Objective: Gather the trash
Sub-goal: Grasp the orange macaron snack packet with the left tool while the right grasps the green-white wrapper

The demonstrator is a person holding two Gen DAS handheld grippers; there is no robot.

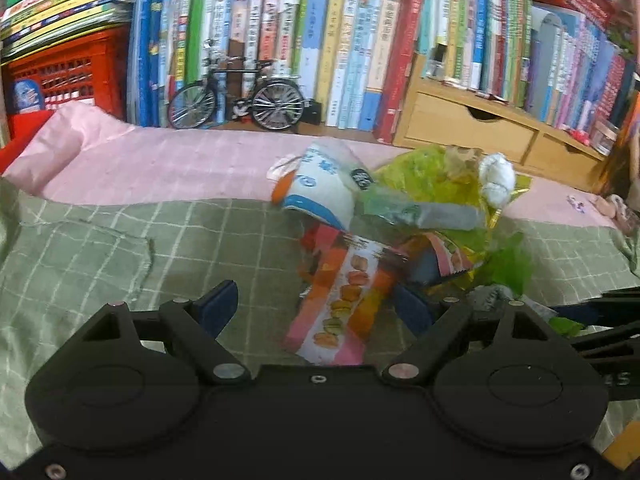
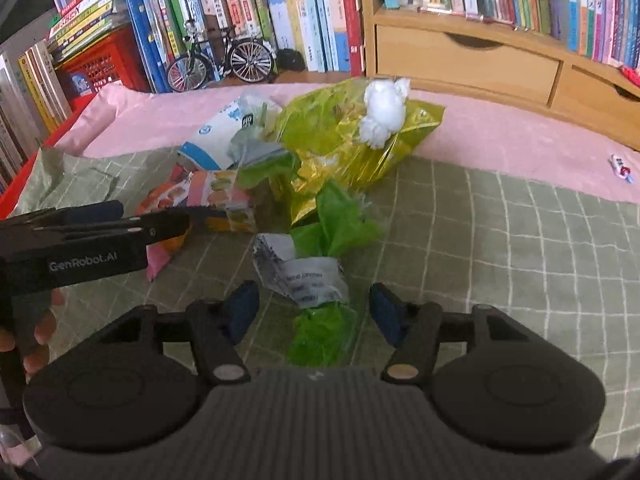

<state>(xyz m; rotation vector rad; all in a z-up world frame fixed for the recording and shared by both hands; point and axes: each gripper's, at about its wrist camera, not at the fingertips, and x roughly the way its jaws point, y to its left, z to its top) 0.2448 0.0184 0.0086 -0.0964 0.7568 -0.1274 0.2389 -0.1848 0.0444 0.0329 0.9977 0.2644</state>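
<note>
A heap of trash lies on a green checked cloth (image 1: 100,248): a white-and-blue packet (image 1: 320,188), a yellow-green cellophane bag (image 1: 432,176), a crumpled white tissue (image 1: 496,178) and a pink-orange snack wrapper (image 1: 348,300). My left gripper (image 1: 316,308) is open around the near end of the snack wrapper. In the right wrist view, green plastic with a grey-white label (image 2: 308,276) lies between the fingers of my open right gripper (image 2: 314,312), with gaps on both sides. The left gripper (image 2: 160,218) reaches in from the left onto the snack wrapper (image 2: 216,196).
Behind the heap is a pink sheet (image 2: 500,136), then rows of books (image 1: 360,40), a model bicycle (image 1: 240,96), a wooden drawer unit (image 2: 480,60) and a red crate (image 1: 68,72). A small wrapper (image 2: 622,168) lies far right. A hand (image 2: 40,332) holds the left gripper.
</note>
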